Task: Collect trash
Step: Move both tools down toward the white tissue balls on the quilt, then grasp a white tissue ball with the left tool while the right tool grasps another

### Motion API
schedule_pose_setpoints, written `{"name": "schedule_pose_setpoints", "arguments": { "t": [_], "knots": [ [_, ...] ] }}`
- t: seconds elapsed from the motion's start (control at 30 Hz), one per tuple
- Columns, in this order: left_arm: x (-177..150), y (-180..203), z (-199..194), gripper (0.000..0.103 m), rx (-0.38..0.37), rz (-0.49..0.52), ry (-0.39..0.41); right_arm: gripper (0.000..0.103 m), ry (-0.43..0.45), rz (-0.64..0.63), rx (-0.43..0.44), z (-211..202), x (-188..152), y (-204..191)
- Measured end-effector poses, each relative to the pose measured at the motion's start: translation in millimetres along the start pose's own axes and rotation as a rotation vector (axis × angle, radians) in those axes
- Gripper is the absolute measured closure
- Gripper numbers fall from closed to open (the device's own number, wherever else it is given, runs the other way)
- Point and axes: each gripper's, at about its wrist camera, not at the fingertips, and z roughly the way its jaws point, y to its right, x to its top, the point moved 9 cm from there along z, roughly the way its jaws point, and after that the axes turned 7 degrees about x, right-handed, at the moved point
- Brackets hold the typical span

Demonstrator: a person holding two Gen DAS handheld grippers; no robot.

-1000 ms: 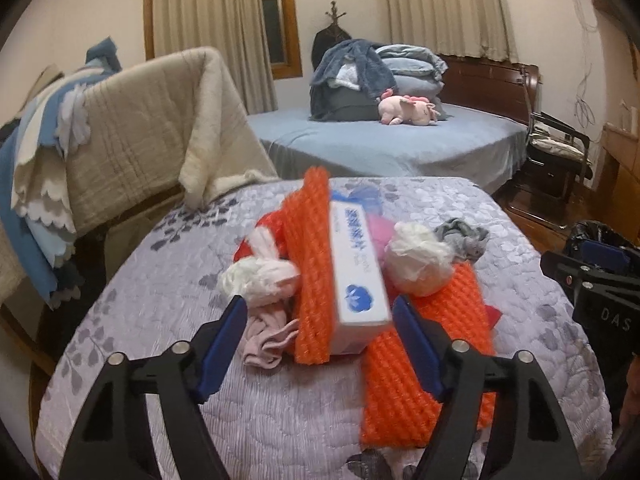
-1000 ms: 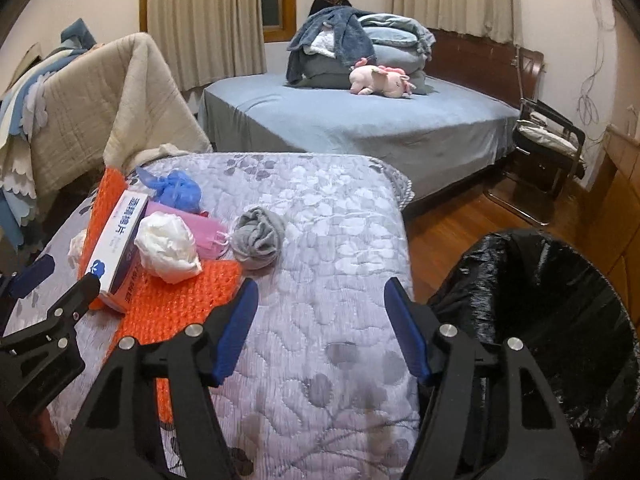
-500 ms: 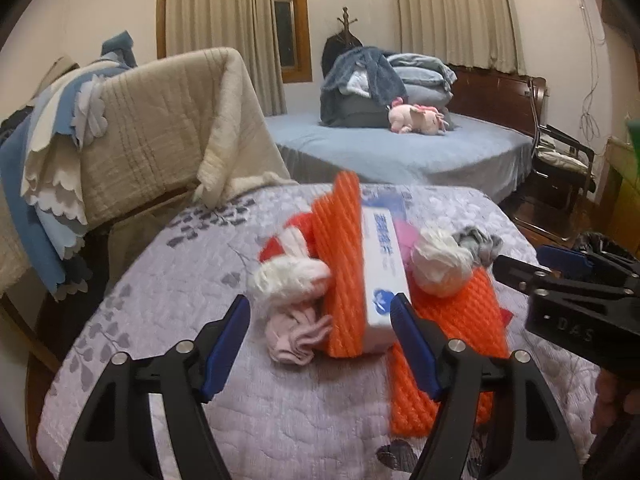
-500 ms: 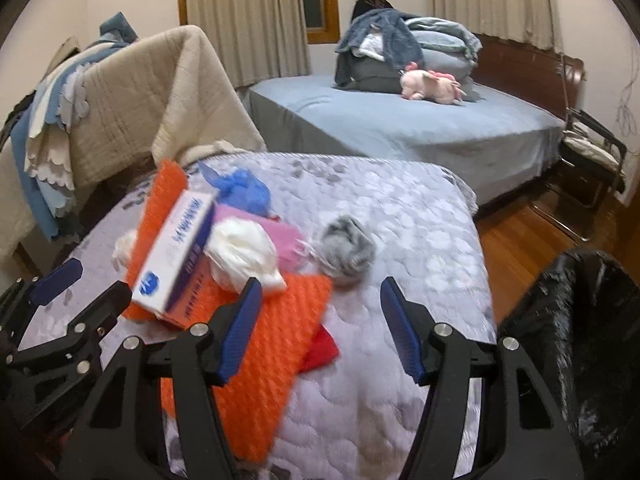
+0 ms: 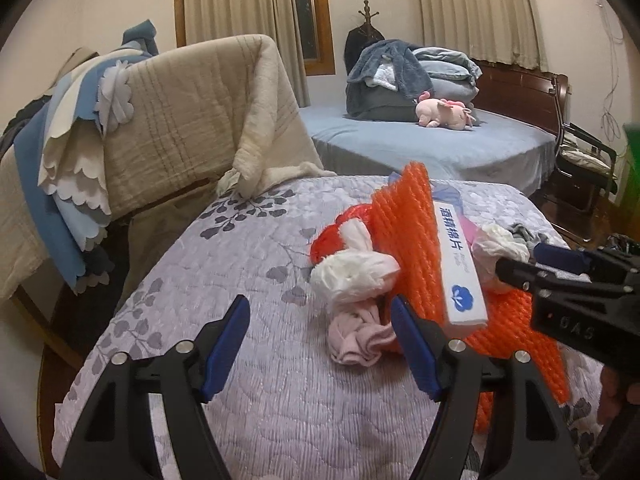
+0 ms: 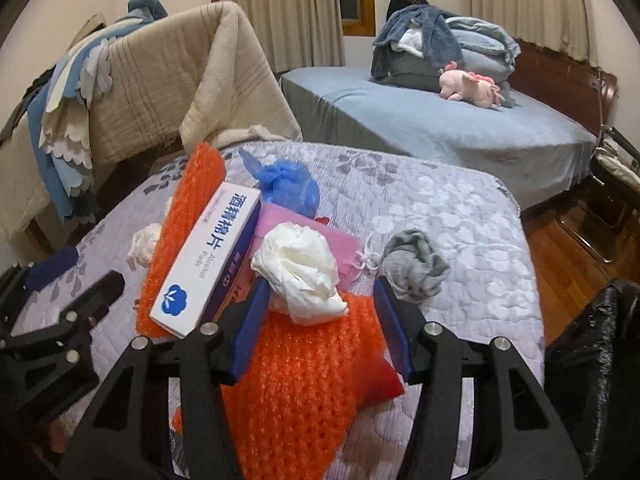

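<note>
The white crumpled wad [image 6: 302,270] is seen just ahead of the right gripper [image 6: 320,322], jaws apart; the left gripper [image 5: 320,344], also agape, is judged farther off.

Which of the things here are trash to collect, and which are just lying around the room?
Job:
white crumpled wad
grey wad
blue bag
pink wad
black bin bag

Lying about:
plush pig
beige blanket
folded bedding

Pink plush toy [image 6: 472,85] lies on blue bed [image 6: 440,128]
</note>
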Motion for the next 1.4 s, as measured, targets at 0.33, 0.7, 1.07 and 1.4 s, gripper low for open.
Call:
{"name": "schedule_pose_setpoints", "arguments": {
  "t": [0.33, 0.7, 1.07, 1.4],
  "knots": [
    [8.1, 5.4, 27.9, 0.034, -0.047, 0.008, -0.031, 0.076, 0.009, -0.008, 0.061, -3.9, 7.3, -7.0],
    [9.8, 27.1, 47.6, 0.071, -0.221, 0.007, -0.096, 0.076, 0.022, 0.000, 0.037, -18.7, 8.6, 1.7],
    [35.1, 11.7, 11.9, 0.087, -0.209, -0.043, -0.002, 0.076, 0.083, 0.010, 0.036, -53.6, 19.4, 0.6],
    [65.5, 42.5, -61.5, 0.087, -0.283, 0.007, 0.100, 0.076, 0.185, 0.072, -0.042, -125.0, 23.5, 29.2]
  ]
}}
